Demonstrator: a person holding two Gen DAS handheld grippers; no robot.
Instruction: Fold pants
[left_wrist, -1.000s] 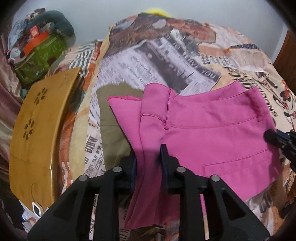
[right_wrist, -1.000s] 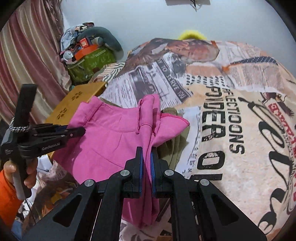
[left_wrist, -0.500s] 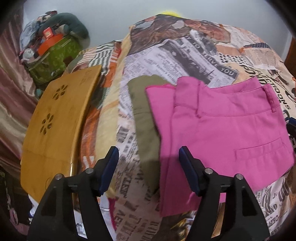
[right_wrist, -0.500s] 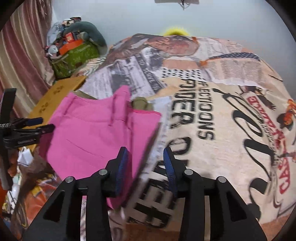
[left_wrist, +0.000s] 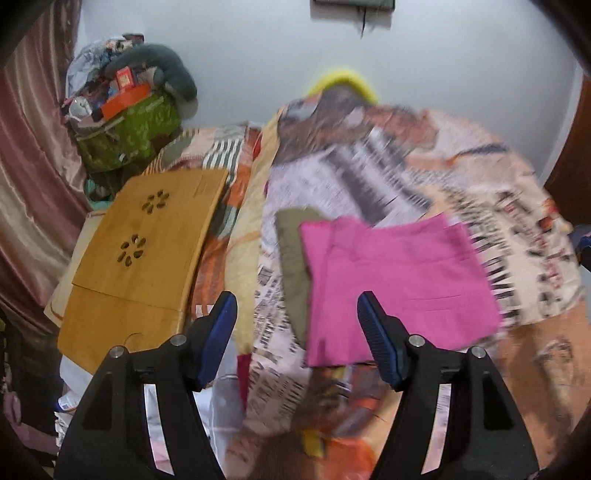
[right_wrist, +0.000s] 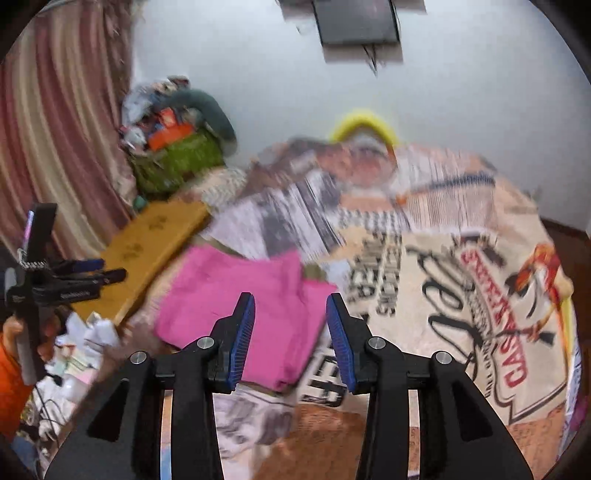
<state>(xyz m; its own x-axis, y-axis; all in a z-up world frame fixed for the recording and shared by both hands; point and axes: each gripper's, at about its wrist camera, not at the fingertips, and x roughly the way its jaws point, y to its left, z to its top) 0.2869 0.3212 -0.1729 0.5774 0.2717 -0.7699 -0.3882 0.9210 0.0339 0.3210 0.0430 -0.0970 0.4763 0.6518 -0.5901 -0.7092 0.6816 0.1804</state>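
Both grippers stand with jaws apart and nothing between the pads. Left gripper (left_wrist: 297, 326): blue pads spread wide, fabric visible only beyond them, no contact. Right gripper (right_wrist: 290, 338): pads apart at a narrower gap, likewise clear of cloth. The pink pants (left_wrist: 397, 284) lie released on the bed as a compact folded rectangle, one edge running close to the near edge of the mattress; judged from this flat, squared shape, the fold appears complete or nearly so, and the open, raised jaws suit a release. An olive-green garment (left_wrist: 291, 254) lies partly under the pink pants on their left side, touching them; any further grasp at that edge risks picking up both layers. The newspaper-print bedspread (left_wrist: 369, 177) carries both garments. Beside the bed on the left rests a wooden lap tray (left_wrist: 140, 266) with flower-shaped cut-outs, apart from the pants and not obstructing them. Behind it stands a green bag (left_wrist: 129, 133) heaped with oddments against a pink curtain (left_wrist: 33, 184). Motion blur limits finer detail.
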